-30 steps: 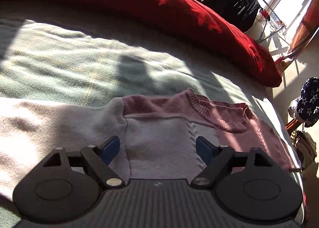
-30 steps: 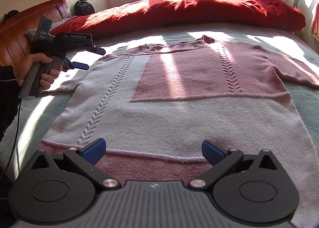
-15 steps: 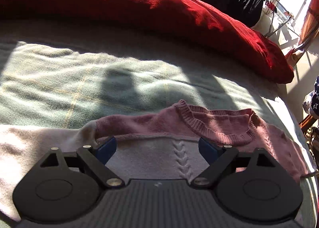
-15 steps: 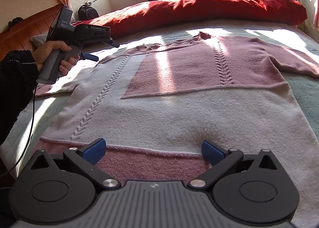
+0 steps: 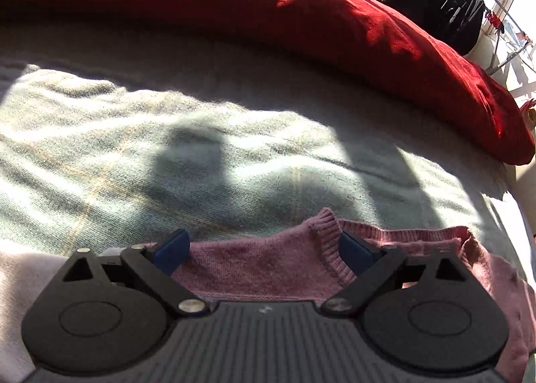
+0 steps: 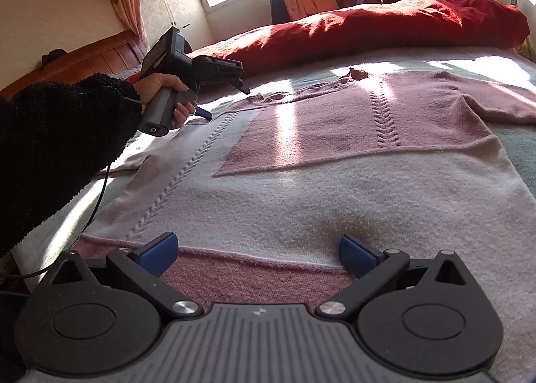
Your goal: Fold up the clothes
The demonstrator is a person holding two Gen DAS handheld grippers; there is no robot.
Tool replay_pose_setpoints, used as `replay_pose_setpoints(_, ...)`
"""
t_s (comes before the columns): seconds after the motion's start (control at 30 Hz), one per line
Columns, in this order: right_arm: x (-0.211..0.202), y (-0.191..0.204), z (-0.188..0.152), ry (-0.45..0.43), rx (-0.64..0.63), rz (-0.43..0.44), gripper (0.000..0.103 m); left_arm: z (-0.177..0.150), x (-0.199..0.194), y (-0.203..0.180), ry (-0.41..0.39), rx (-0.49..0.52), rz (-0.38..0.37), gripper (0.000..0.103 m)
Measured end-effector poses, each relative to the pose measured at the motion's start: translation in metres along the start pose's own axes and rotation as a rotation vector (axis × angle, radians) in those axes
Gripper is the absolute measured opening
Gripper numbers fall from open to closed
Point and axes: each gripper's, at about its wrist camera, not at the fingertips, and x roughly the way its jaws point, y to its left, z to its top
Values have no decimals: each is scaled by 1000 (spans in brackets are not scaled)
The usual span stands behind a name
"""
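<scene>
While sweater [image 6: 335, 162] lies flat on bed [image 5: 167, 135], long axis hem-to-collar: L gripper [image 5: 264, 249] at collar/shoulder edge nr red pillow [image 5: 268, 14], jaws opening, straddling fabric, no grip. R gripper [image 6: 258, 249] at hem, foot-edge, jaws apart, nothing held.

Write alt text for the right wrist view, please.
A pink and white sweater lies flat on a bed, the right hand-held gripper open over its hem. At its shoulder, a hand holds the left hand-held gripper, before a red pillow.
</scene>
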Motion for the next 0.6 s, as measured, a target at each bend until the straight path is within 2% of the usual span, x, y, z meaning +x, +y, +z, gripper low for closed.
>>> replay_pose_setpoints(0.07,-2,-2,-1,-7,5,12,103,-7,-14,-10,8,9,-60,95)
replay_pose_setpoints(0.17,-6,-5,-2,-11,19,28,103,-18,-13,-24,70,19,-119,96)
replay_pose_setpoints(0.27,-8,-7,-3,-10,26,40,103,-22,8,-36,106,40,-89,96)
replay_pose_setpoints(0.43,-9,-7,-4,-6,7,46,103,-3,39,-39,43,23,-20,99)
replay_pose_setpoints(0.53,-8,-4,-5,0,-28,36,103,5,37,-45,45,51,13,99)
replay_pose_setpoints(0.6,-8,-1,-6,2,-48,25,103,4,21,-46,44,67,17,99)
